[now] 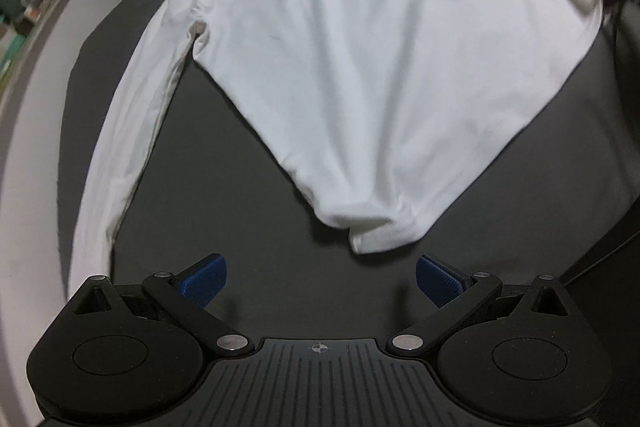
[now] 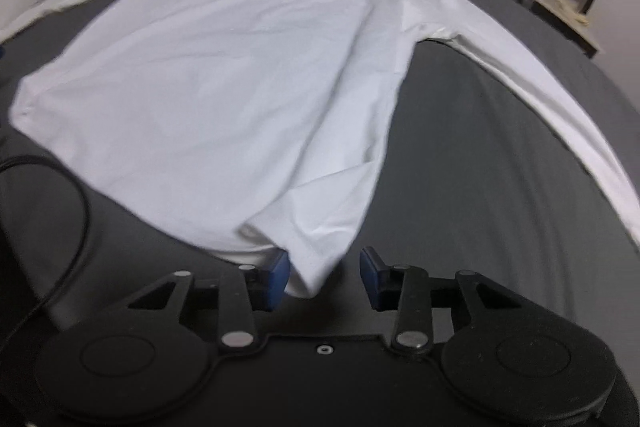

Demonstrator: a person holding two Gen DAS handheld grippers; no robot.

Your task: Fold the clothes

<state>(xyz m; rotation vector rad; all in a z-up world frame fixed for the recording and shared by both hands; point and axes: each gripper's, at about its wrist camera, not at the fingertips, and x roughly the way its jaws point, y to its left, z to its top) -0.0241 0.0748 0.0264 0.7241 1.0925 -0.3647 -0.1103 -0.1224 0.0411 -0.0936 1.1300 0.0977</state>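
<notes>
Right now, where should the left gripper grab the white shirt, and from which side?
Probably the near hem corner of the white shirt. It bunches up off the dark surface, pointing at the open left gripper, so a straight-ahead, low approach should catch both layers. The right gripper already straddles the other corner.

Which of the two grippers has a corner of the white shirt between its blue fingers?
The right gripper: a hem corner of the white shirt sits between its open fingers. The left gripper is open too, with only dark surface between.
</notes>
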